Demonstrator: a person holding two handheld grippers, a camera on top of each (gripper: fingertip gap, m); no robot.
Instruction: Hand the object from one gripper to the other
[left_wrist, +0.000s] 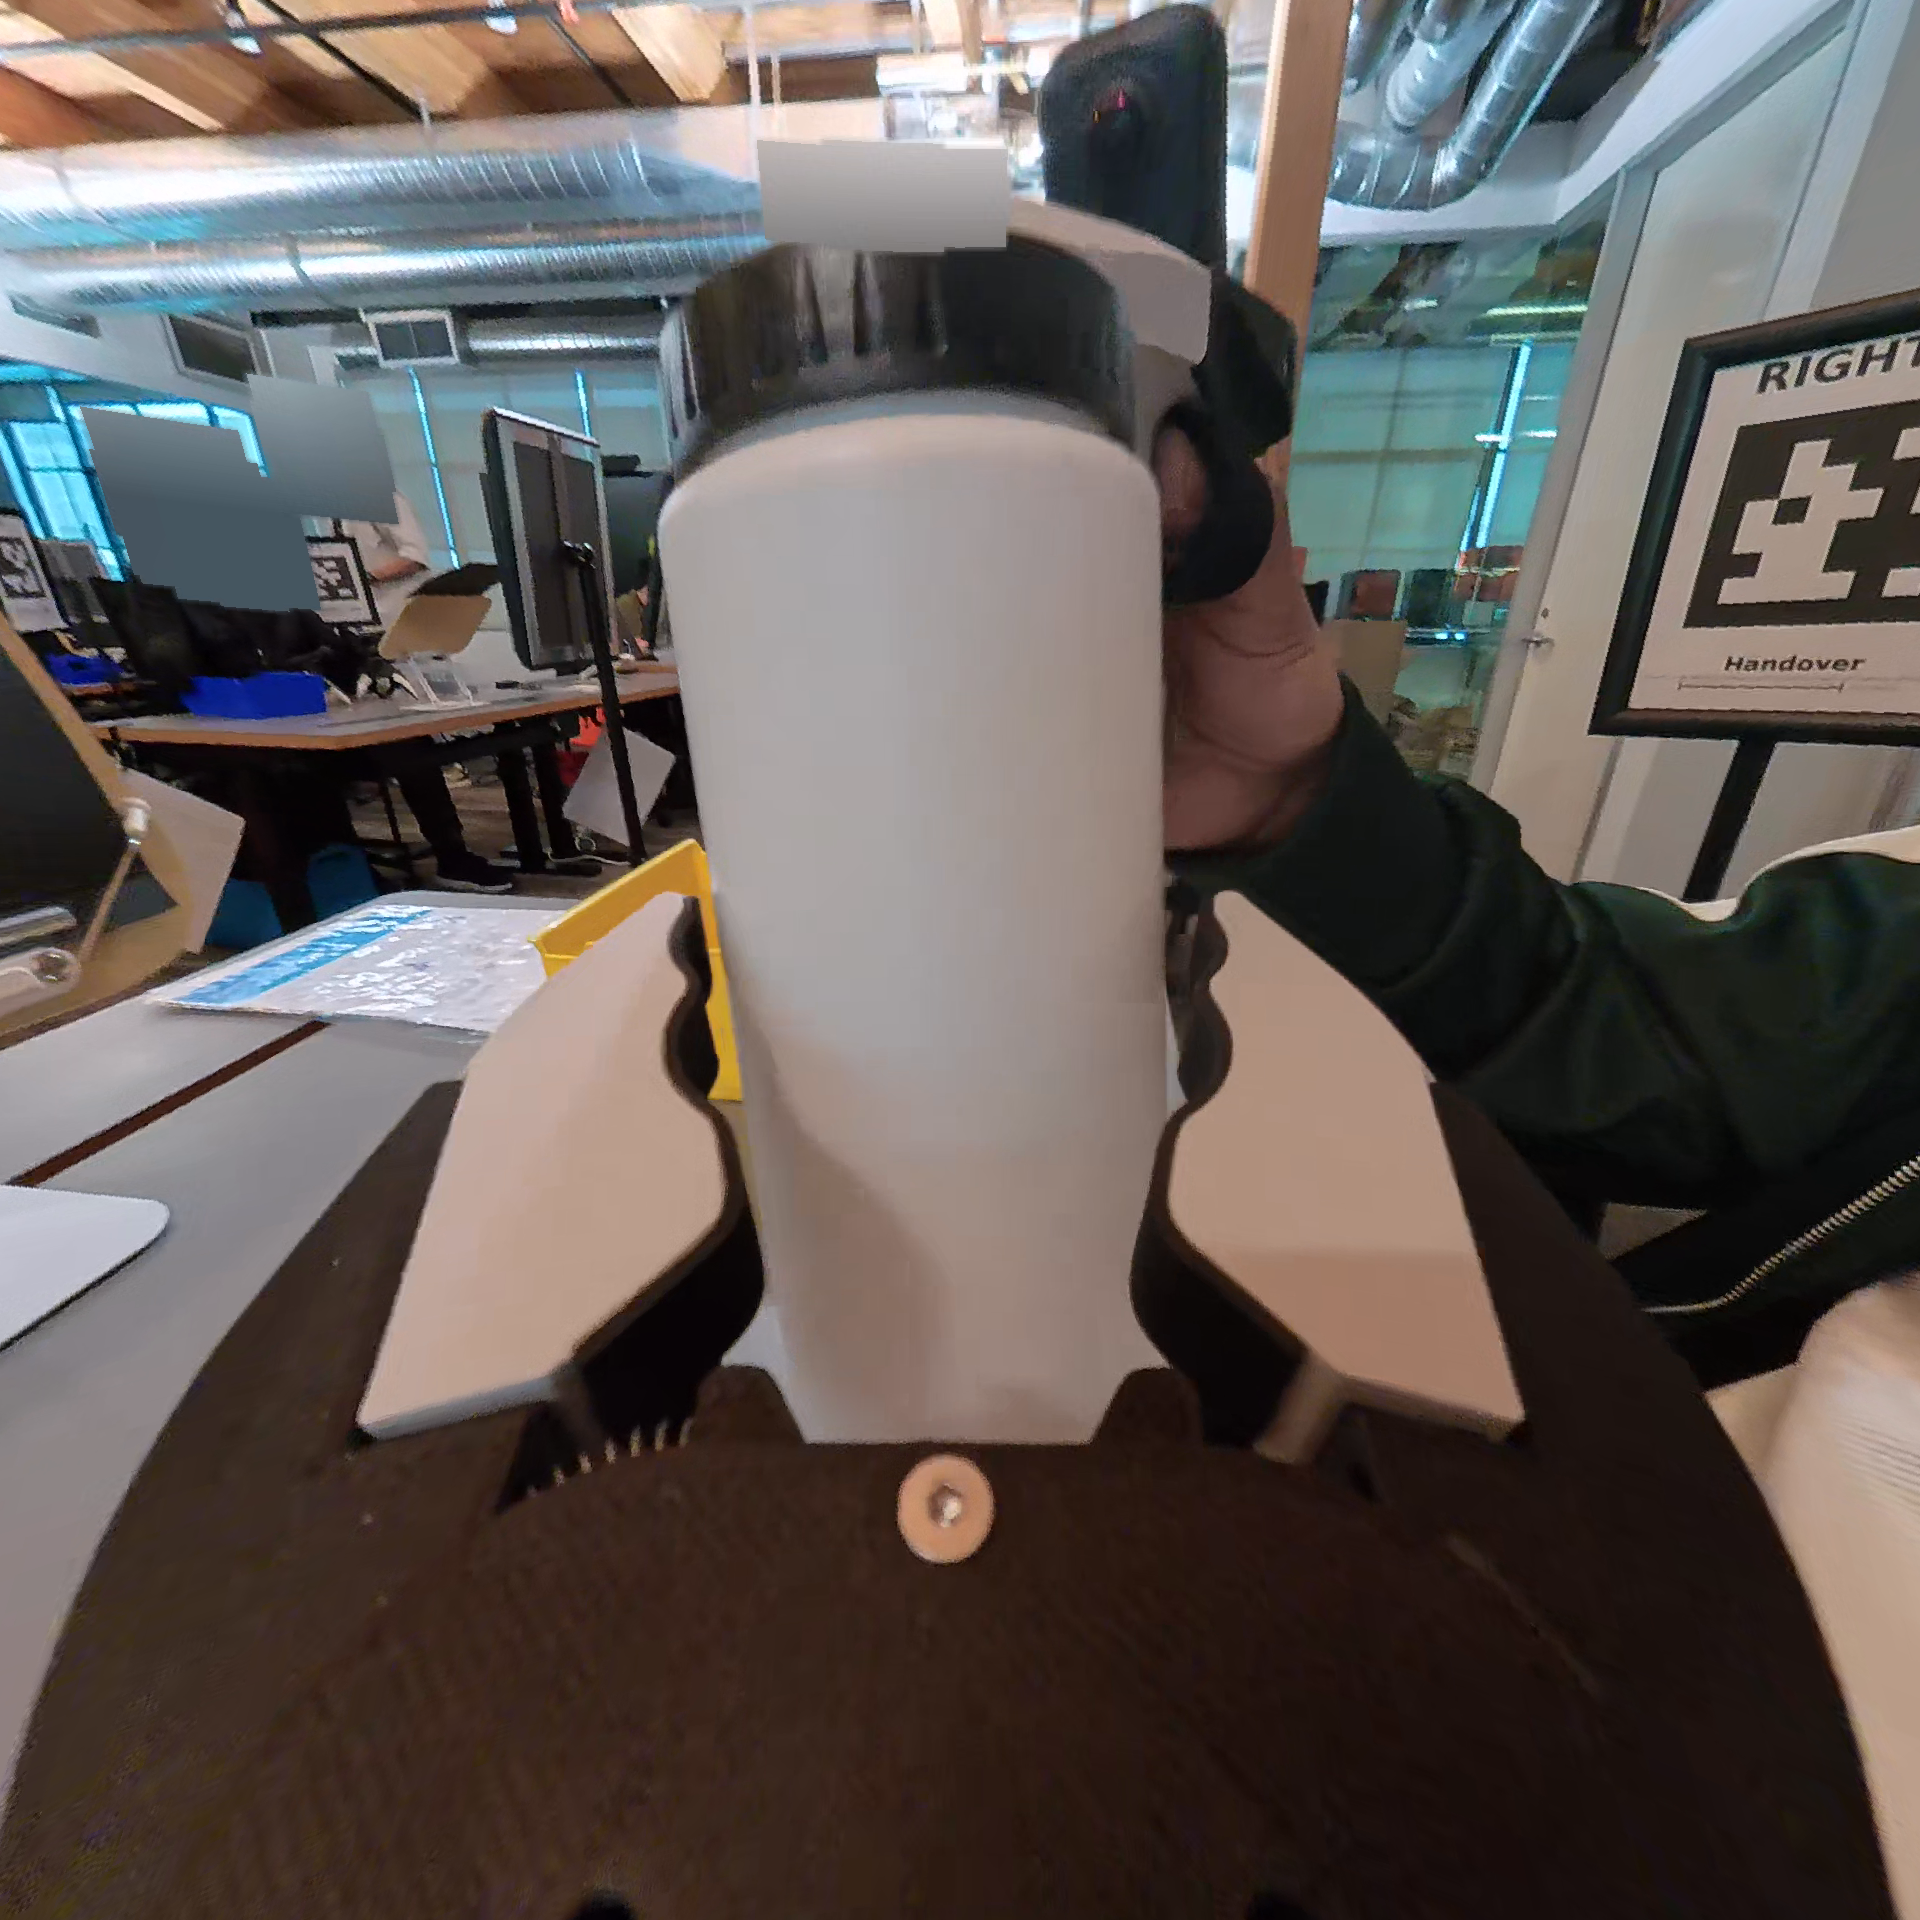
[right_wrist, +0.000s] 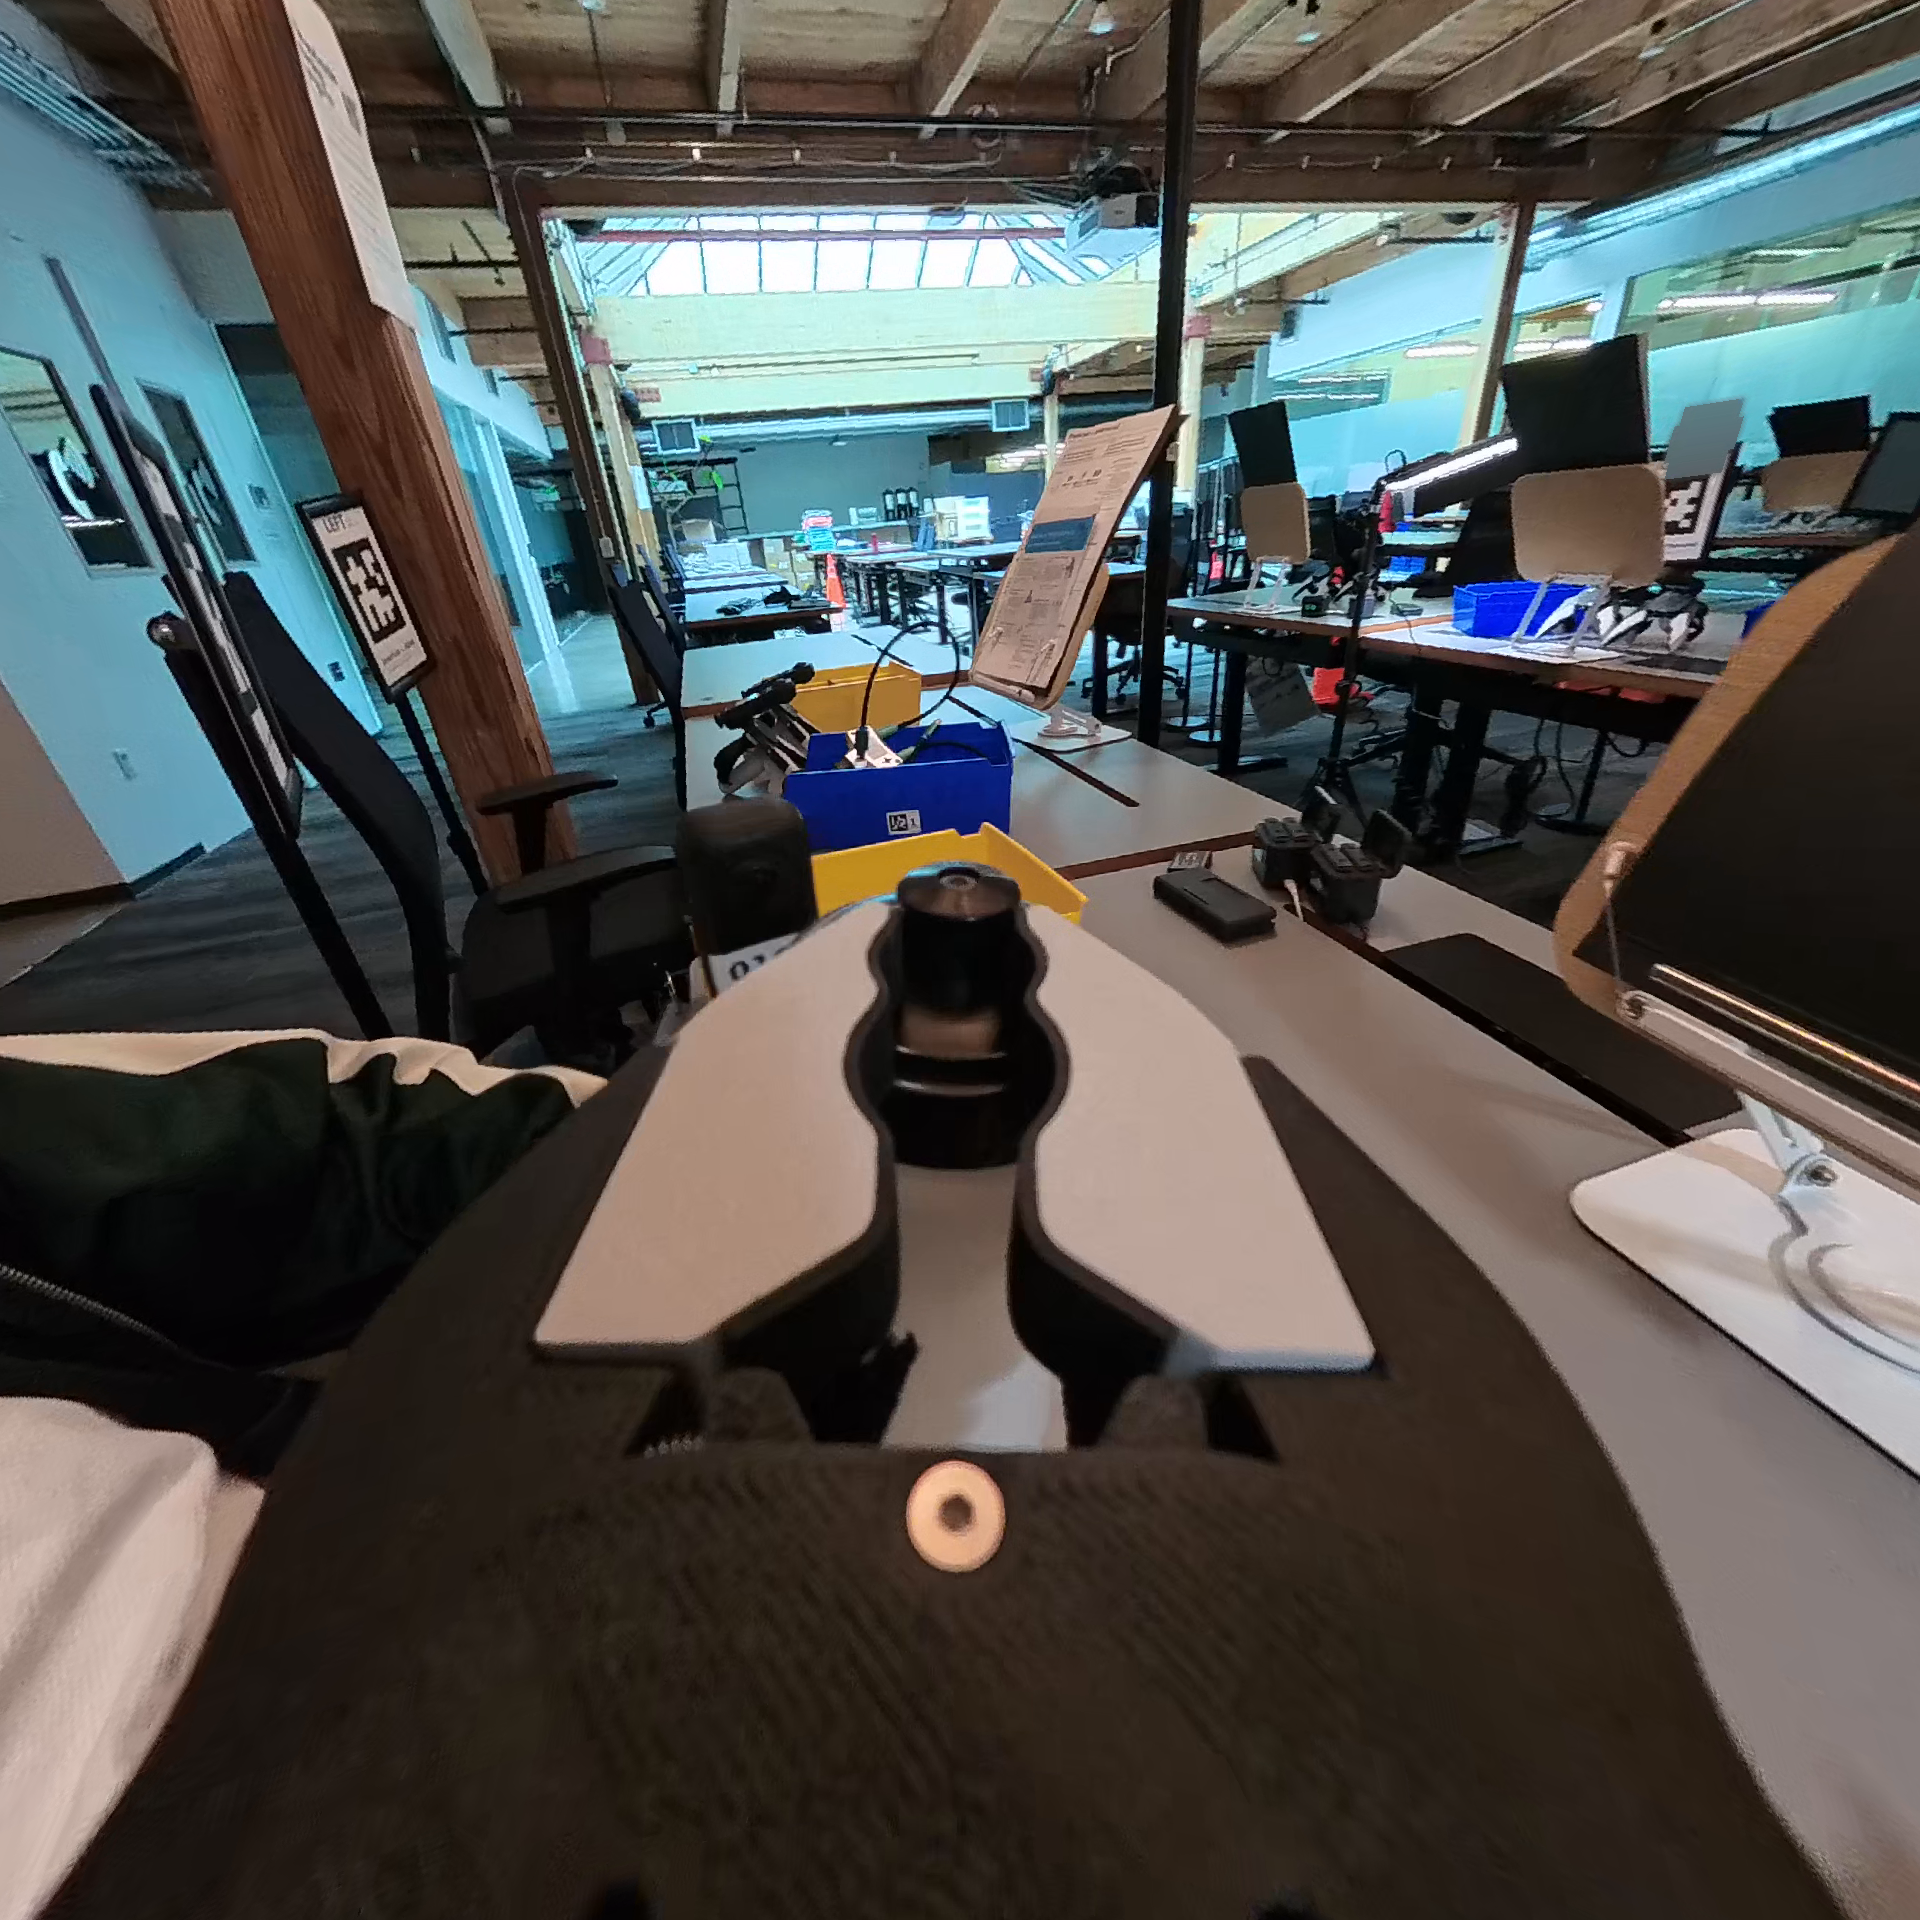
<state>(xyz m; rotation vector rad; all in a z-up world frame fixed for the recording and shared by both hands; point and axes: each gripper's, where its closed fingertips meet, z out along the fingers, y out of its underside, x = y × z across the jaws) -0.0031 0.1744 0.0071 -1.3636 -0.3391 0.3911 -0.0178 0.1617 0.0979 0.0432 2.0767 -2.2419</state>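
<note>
2 tools on 1 bottle (left_wrist: 914, 779) at once, so roughly mid-handover. Left tool (left_wrist: 945, 935) closed onto the white body low down, both fingers (left_wrist: 582, 1143) pressed against its sides. Right tool (right_wrist: 956, 935) narrowed almost fully around the black cap (right_wrist: 951, 1039), cap seated in the wavy notch between the pads. Bottle held in the air, upright in the left wrist view, nearer the camera than the yellow bin (left_wrist: 634, 914) and hiding most of it; no contact with the tabletop (left_wrist: 208, 1101) visible.

Done, judging by this: pickup, meeting of the 2 tools, second grip apparently closed. Left to do: 1 tool opening and drawing clear. Cannot tell which tool gives and which receives. Slight blur on the bottle, so hard to say how firm either grip is.

Only in the left wrist view: full length of the bottle, the ribbed side of the cap, and the hand (left_wrist: 1236, 707) in a dark green sleeve (left_wrist: 1558, 1018) carrying the right tool just behind the cap.

Only in the right wrist view: the cap's top knob end-on, how tightly the right pads close on it, and a blue bin (right_wrist: 904, 790) just beyond the yellow bin. Bottle body mostly hidden there; a white strip between the fingers may be part of it.
</note>
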